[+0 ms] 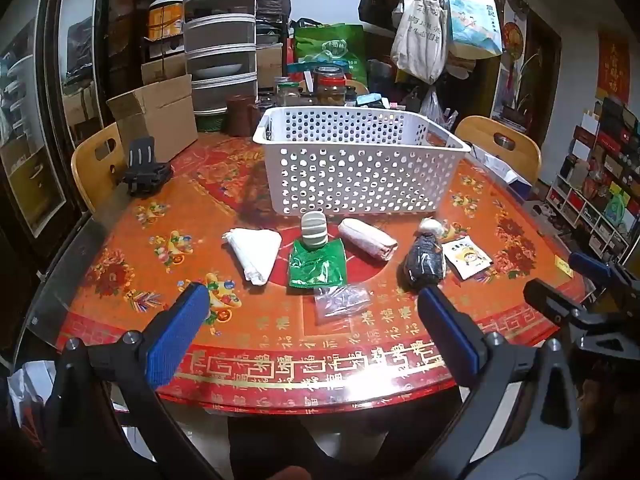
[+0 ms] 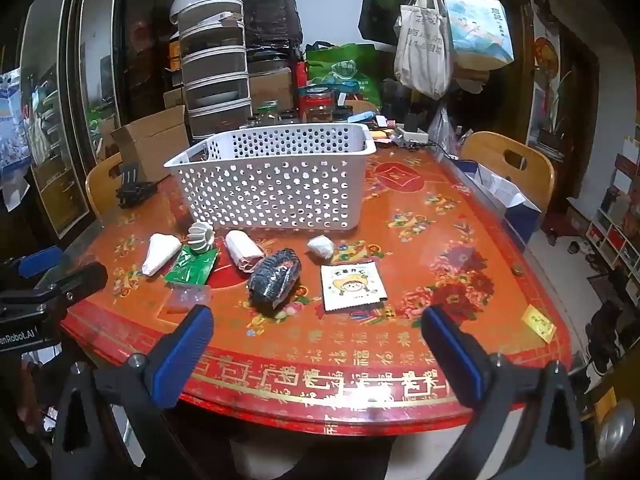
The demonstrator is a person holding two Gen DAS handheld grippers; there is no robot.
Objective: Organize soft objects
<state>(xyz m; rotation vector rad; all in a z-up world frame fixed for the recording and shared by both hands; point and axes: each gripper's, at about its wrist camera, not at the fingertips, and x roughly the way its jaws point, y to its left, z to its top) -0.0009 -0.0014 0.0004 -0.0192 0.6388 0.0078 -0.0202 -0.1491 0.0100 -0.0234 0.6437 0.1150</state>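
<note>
Left wrist: dark bundle (image 1: 425, 261), perhaps knitted, lies rolled

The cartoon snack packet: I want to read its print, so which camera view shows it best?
The right wrist view: the cartoon snack packet lies near centre, its whole printed face unobstructed. The left wrist view shows it smaller and off to the right, beside the dark bundle.

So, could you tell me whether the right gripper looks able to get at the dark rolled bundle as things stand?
Probably yes: the right gripper is open and empty, and the dark rolled bundle lies on the table ahead with nothing between them.
</note>
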